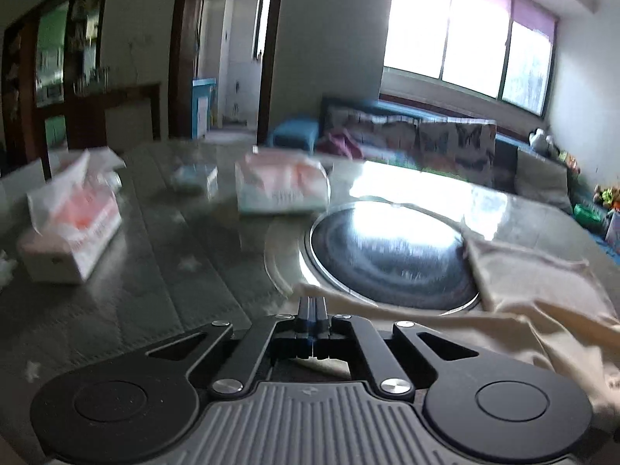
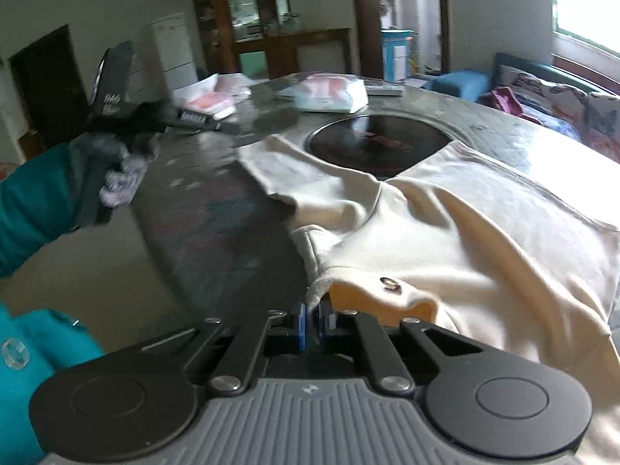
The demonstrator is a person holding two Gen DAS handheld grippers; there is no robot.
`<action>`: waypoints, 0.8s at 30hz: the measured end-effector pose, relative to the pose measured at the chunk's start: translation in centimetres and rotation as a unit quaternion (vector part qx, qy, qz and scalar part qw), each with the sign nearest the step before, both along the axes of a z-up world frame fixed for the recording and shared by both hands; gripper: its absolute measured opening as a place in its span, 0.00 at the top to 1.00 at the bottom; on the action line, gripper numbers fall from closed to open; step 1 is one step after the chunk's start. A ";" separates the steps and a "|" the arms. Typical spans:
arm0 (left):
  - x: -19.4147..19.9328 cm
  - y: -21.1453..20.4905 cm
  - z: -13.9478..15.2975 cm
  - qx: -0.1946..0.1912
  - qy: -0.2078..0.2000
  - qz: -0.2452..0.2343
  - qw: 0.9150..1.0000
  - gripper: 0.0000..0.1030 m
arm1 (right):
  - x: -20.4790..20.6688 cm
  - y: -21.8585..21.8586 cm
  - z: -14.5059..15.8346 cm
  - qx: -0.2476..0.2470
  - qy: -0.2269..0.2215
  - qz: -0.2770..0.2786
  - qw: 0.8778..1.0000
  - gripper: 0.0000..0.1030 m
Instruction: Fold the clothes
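A cream garment (image 2: 465, 232) lies spread on the round table (image 2: 217, 209), two of its parts splayed either side of a dark round inset plate (image 2: 372, 139). My right gripper (image 2: 314, 310) is shut on the garment's near hem, beside a metal eyelet (image 2: 389, 283). In the left wrist view the garment (image 1: 542, 283) lies to the right, and my left gripper (image 1: 313, 308) is shut with nothing visible between its fingers. In the right wrist view the left gripper (image 2: 215, 124), held by a gloved hand (image 2: 112, 170), hovers left of the garment's far corner, apart from it.
Tissue packs (image 1: 73, 224) (image 1: 281, 186) and a small box (image 1: 195, 178) sit on the table's far side. The shiny inset plate (image 1: 387, 252) lies ahead of the left gripper. A sofa (image 1: 426, 139) and a blue stool (image 1: 294, 131) stand beyond. A teal sleeve (image 2: 31, 201) is at left.
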State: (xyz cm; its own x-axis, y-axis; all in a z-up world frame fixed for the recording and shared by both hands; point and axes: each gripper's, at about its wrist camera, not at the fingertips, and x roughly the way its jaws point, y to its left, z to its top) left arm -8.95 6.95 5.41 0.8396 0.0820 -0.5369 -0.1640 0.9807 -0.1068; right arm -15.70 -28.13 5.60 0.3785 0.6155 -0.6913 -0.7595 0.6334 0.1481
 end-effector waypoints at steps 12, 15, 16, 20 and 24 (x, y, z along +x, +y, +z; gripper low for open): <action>1.9 -0.2 -2.0 0.029 0.045 0.003 0.999 0.56 | -1.2 -1.9 0.9 -0.013 0.016 0.007 1.000 0.78; 2.7 0.1 -2.7 0.032 0.057 0.012 0.998 0.56 | -1.0 -3.1 1.8 -0.002 0.008 -0.025 1.000 0.71; 3.0 0.2 -2.9 0.032 0.062 0.016 0.997 0.56 | -1.0 -3.4 1.9 0.000 0.005 -0.035 0.999 0.71; 3.8 0.6 -3.8 0.018 0.070 0.015 0.997 0.57 | -0.3 -5.2 2.2 0.013 0.001 -0.089 0.996 0.69; 3.6 0.4 -3.8 0.022 0.054 0.009 0.998 0.95 | 0.2 -6.4 1.6 0.010 0.004 -0.116 0.993 0.69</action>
State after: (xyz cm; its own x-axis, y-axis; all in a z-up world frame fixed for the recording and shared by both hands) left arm -5.40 7.38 1.57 0.7748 0.1217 -0.6203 -0.1901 0.9807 -0.0451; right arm -15.49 -34.51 7.16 0.5059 0.5263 -0.6834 -0.5926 0.7878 0.1680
